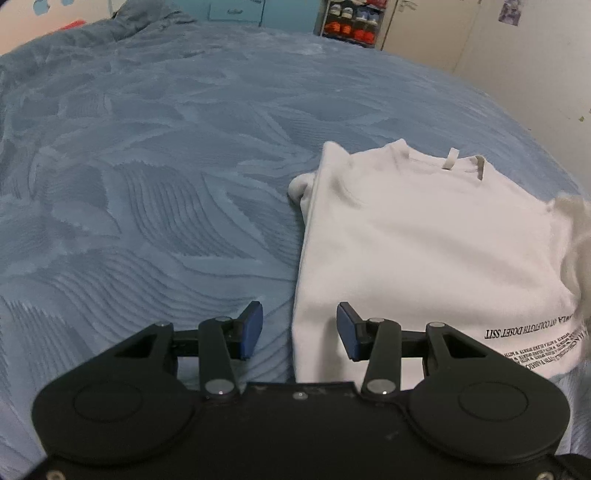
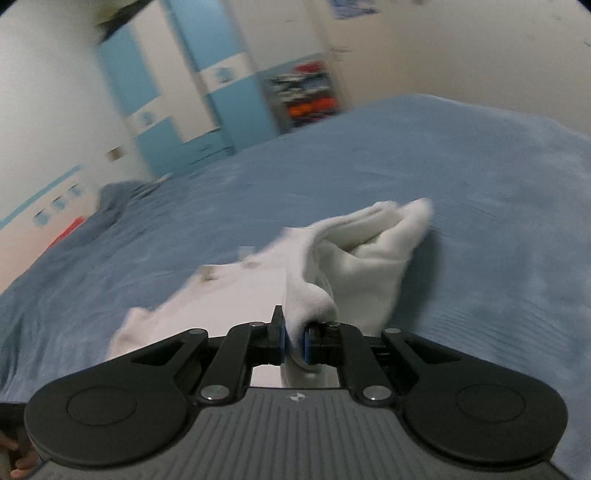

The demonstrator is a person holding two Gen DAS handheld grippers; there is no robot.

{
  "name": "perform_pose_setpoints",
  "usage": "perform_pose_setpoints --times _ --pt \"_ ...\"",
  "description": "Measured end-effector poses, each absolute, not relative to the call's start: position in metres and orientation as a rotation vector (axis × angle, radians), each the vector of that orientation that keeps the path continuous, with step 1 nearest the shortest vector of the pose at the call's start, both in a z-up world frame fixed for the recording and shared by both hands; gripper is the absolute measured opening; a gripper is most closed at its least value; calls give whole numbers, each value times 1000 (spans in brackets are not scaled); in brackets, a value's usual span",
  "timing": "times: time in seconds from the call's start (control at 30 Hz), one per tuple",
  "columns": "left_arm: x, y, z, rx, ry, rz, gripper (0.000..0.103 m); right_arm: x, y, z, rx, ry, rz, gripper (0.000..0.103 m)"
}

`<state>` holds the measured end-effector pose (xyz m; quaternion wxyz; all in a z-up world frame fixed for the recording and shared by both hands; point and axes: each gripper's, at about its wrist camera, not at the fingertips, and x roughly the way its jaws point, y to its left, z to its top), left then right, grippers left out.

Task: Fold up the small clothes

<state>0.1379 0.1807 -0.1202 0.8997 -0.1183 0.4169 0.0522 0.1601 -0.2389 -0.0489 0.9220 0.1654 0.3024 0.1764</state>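
Observation:
A small white shirt (image 1: 424,243) with black printed lettering near its hem lies on the blue bedspread (image 1: 155,177), its left side folded inward and its collar pointing away. My left gripper (image 1: 300,330) hovers open over the shirt's near left edge, nothing between its blue pads. In the right wrist view, my right gripper (image 2: 294,343) is shut on a bunched fold of the white shirt (image 2: 354,258), lifting the sleeve side above the bedspread (image 2: 480,177). That lifted cloth shows blurred at the right edge of the left wrist view.
The bedspread stretches wide to the left and beyond the shirt. A rumpled blanket (image 1: 147,18) lies at the far end. A shoe rack (image 1: 351,22) and a blue-and-white wardrobe (image 2: 177,85) stand past the bed.

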Motion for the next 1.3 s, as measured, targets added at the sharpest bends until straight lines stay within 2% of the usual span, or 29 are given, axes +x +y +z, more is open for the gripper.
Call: perform_pose_setpoints --times 0.37,0.57,0.67,0.73,0.83,0.9,0.97,1.07,1.2,1.3 --pt "126 228 -98 -292 788 128 45 151 -81 5 159 657 760 8" --pt "111 254 -105 -319 805 155 45 130 -17 -30 -46 822 878 9" --pt "108 256 -115 -326 831 157 45 130 -5 -58 -98 975 884 25" --pt "109 254 -119 -329 844 152 45 135 -5 -67 -88 1066 910 31" --pt "113 248 -118 -329 849 134 45 139 -18 -55 -50 1070 921 42" --pt "118 244 -115 -321 842 124 45 142 -25 -43 -33 1034 918 57" --pt "121 238 -108 -329 834 103 46 143 -40 -31 -12 1001 904 65" --pt "122 226 -93 -343 810 58 47 151 -71 -17 26 955 859 68" --pt "127 206 -81 -343 804 -17 49 152 -96 -9 -58 805 717 69" --pt "135 187 -85 -322 845 -73 50 160 -118 -13 -89 801 644 70"
